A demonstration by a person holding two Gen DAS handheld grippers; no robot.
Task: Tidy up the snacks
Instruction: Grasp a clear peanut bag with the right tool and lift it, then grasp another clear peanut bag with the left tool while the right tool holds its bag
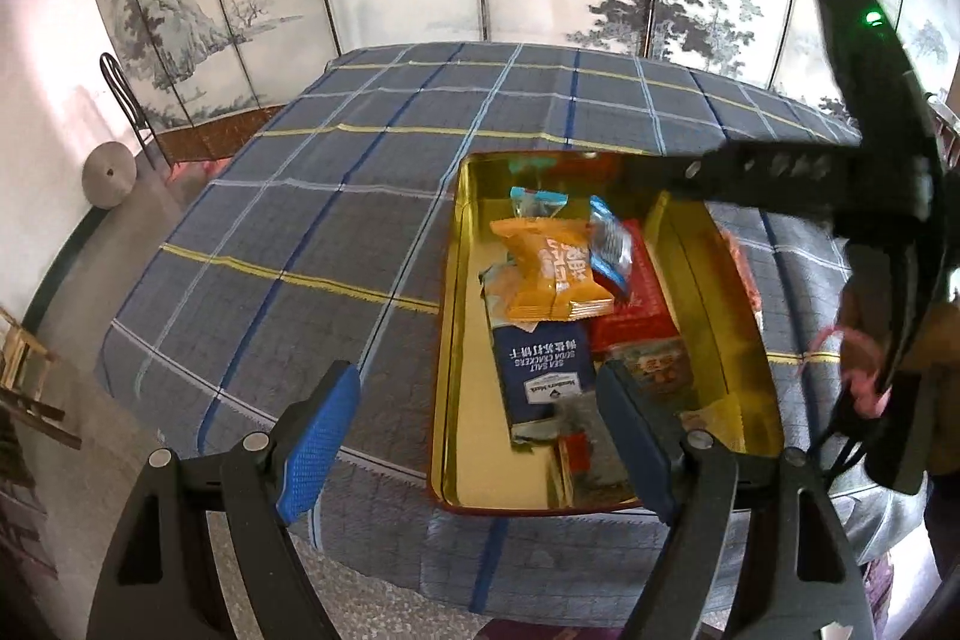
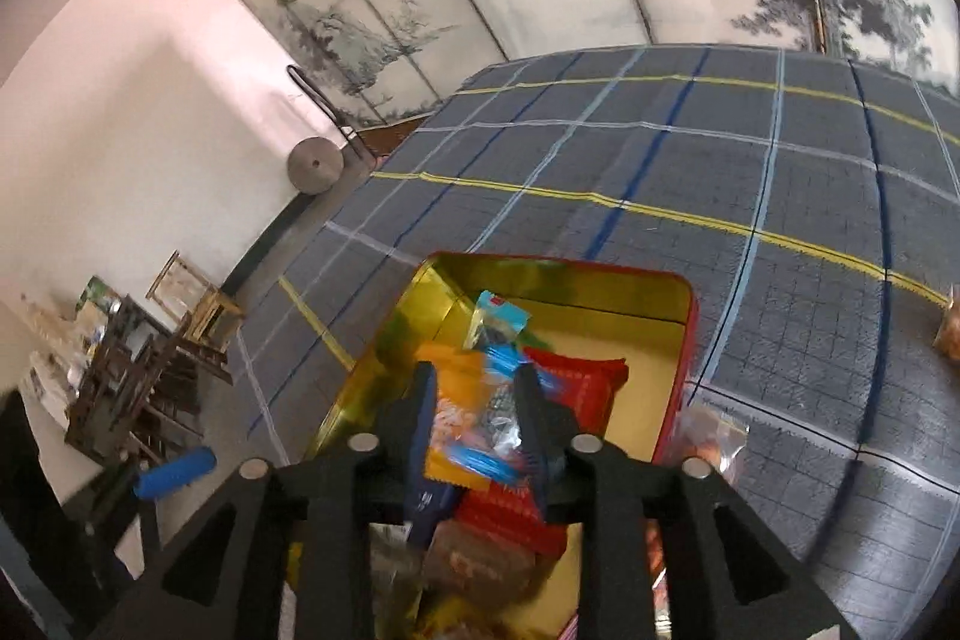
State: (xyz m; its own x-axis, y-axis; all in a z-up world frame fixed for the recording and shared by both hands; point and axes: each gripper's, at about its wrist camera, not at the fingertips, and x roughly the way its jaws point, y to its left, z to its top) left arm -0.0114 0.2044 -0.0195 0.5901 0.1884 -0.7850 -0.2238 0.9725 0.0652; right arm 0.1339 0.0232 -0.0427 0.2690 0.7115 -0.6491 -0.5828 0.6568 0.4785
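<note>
Right now the right gripper [image 2: 474, 415] has its jaws drawn in around a small crinkly snack packet [image 2: 474, 436], orange and blue wrapper, blurred, so contact looks likely but the exact pinch point is hard to read; it hangs over the near part of the tin [image 2: 690, 304]. Left gripper [image 1: 480, 430] is spread wide with nothing between its blue pads [image 1: 318, 436], hovering at the tin's near edge. Gold-lined tin sits on the plaid tablecloth [image 1: 300, 220] and already holds a pile: orange pouch [image 1: 549, 274] on top, blue-white packet [image 1: 609, 244] beside it, navy soda cracker pack [image 1: 543, 370] under, red pack [image 1: 636, 292] to the right. A couple of loose clear-wrapped snacks [image 2: 714, 436] lie on the cloth just beside the tin's right wall, another orange one [image 2: 951, 328] well apart at the frame edge. Handling guess: packets are light, soft, air-puffed film, slippery and crushable, crackers inside fragile. Best taken at the crimped seal end or across the flat middle with gentle pressure, not a hard squeeze.
</note>
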